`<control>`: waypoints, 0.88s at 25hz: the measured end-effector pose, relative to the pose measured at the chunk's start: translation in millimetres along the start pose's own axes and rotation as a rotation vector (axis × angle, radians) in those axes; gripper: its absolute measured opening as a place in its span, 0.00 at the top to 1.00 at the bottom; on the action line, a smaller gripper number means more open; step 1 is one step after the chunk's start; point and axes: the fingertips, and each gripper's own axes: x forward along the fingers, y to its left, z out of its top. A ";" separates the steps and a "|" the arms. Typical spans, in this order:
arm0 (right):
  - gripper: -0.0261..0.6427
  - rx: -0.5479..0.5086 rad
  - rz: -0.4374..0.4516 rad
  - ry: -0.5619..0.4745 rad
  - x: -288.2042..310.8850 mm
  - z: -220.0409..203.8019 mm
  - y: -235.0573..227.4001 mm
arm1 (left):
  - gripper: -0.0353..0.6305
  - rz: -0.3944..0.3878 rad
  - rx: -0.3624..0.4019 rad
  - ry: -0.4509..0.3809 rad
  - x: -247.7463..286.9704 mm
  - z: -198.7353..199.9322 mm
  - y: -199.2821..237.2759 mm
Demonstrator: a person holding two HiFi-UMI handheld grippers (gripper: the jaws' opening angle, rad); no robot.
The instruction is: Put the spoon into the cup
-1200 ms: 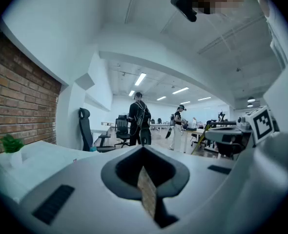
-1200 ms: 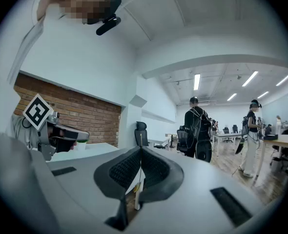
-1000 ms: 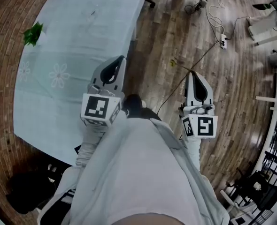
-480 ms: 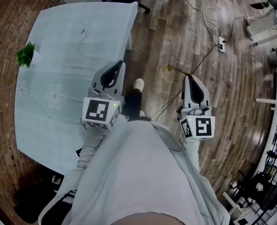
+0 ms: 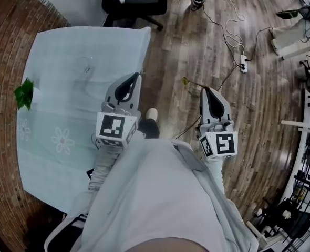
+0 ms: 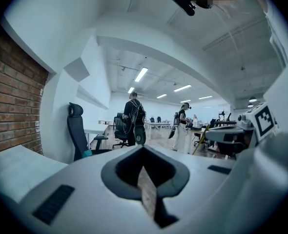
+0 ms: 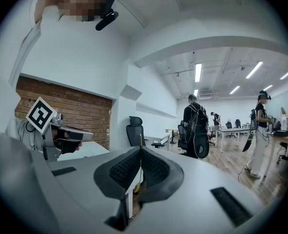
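Pale-green cloth (image 5: 65, 109) printed with flowers covers the tabletop (image 5: 143, 38), and it is nearly bare. A leafy green sprig (image 5: 23, 93) lies at its left edge. Toward the far end sits a small, faint clear shape that may be the cup (image 5: 86, 64); it is too small to be sure. No view lets me pick out the spoon, and it is not in either gripper. The left gripper (image 5: 137, 75) hangs over the near right edge of the cloth with its fingers clenched together on nothing. Its own view shows only a sliver of wooden floor (image 5: 260, 114) through the gap behind the closed tips. The right gripper (image 5: 204, 89) is off the tabletop, over the floor, and its fingers are likewise pressed shut and empty. Both point forward and roughly level, side by side, well short of the clear shape. That reads as a carrying posture rather than a reach. A black office chair (image 5: 139, 1) stands at the far end, and cables (image 5: 234, 35) trail across the floor to the right. My judgement is that the task has not begun. The spoon must first be found on the cloth, and one set of fingers must open before anything can be picked up.
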 end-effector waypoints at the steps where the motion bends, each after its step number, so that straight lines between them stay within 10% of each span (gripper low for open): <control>1: 0.93 -0.001 0.002 0.005 10.1 -0.1 -1.6 | 0.92 0.001 0.001 0.004 7.0 -0.3 6.7; 22: 0.93 -0.071 0.291 0.111 169.5 -1.2 53.3 | 0.92 0.226 -0.121 0.036 23.9 -25.8 133.4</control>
